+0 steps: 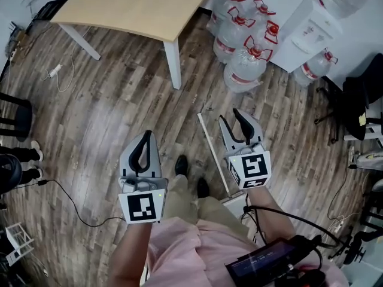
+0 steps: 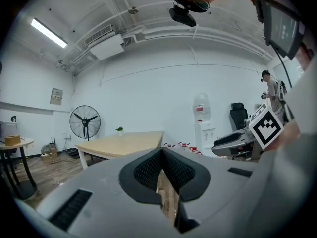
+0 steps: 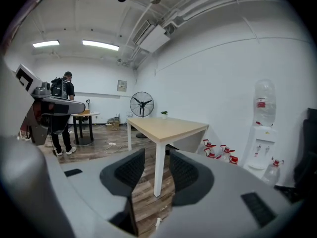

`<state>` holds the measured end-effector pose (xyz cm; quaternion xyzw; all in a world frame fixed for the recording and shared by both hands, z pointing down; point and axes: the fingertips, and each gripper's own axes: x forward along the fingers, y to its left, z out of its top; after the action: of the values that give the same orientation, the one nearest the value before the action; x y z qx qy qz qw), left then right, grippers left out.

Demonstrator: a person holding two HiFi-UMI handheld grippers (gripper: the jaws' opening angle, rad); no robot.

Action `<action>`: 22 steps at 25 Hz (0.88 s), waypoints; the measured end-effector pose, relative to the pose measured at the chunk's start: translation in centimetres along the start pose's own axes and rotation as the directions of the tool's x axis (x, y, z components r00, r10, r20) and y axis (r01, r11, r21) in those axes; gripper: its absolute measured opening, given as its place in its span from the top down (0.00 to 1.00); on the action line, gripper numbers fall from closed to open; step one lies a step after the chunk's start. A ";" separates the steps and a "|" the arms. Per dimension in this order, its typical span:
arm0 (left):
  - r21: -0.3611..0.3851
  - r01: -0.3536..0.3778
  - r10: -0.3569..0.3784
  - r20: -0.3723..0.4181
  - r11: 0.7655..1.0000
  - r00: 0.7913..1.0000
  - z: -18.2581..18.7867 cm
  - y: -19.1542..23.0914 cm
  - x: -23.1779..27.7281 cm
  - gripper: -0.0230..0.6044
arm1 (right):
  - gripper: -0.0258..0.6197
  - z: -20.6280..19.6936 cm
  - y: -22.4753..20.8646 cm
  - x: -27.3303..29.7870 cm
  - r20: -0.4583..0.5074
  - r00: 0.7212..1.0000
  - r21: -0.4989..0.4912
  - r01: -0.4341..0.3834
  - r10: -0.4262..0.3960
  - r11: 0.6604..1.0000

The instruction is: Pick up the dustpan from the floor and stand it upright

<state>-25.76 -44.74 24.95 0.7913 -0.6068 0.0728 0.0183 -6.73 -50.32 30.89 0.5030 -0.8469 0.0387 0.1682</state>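
Note:
The dustpan lies flat on the wood floor; its long white handle [image 1: 212, 151] runs from just left of my right gripper back toward the person's feet. The pan end [image 1: 234, 200] is mostly hidden under that gripper and the person's body. My right gripper [image 1: 232, 117] [image 3: 157, 165] hovers above and just right of the handle, open, with nothing between its pads. Further left, my left gripper [image 1: 146, 134] [image 2: 162, 150] is held over bare floor, well clear of the handle, its tips touching, shut and holding nothing.
A light wooden table [image 1: 143, 5] stands ahead, its white leg [image 1: 175, 64] nearest. Several water bottles [image 1: 242, 37] and a white dispenser [image 1: 311, 28] stand at the back right, with a black office chair [image 1: 359, 94] at the right. A black cable [image 1: 66, 196] crosses the floor at left. Another person's feet [image 1: 24, 154] are at the left edge.

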 end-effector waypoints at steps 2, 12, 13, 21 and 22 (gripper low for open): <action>-0.007 0.015 -0.015 -0.019 1.000 1.000 -1.7 1.4 1.9 0.94 | 0.72 -1.3 0.3 2.7 -0.027 1.000 -0.005 -0.004 0.004 1.000; -0.078 0.072 -0.083 -0.152 0.994 0.985 -11.5 3.1 8.8 0.94 | 0.70 -12.3 0.3 11.7 -0.164 0.986 0.042 -0.031 0.038 0.999; -0.081 0.074 -0.086 -0.161 0.994 0.983 -12.5 3.2 9.3 0.94 | 0.70 -13.7 0.4 12.3 -0.180 0.983 0.047 -0.034 0.042 0.998; -0.087 0.105 -0.121 -0.203 0.991 0.972 -21.0 3.3 12.8 0.94 | 0.68 -24.6 1.4 16.3 -0.313 0.946 0.046 -0.070 0.081 0.997; -0.092 0.111 -0.128 -0.211 0.990 0.969 -22.2 3.1 13.4 0.94 | 0.68 -25.9 1.3 17.1 -0.323 0.943 0.044 -0.070 0.081 0.997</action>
<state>-27.46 -55.76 48.58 0.8125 -0.5548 0.1328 0.1202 -8.96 -57.89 60.94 0.4596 -0.8256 0.1409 0.2954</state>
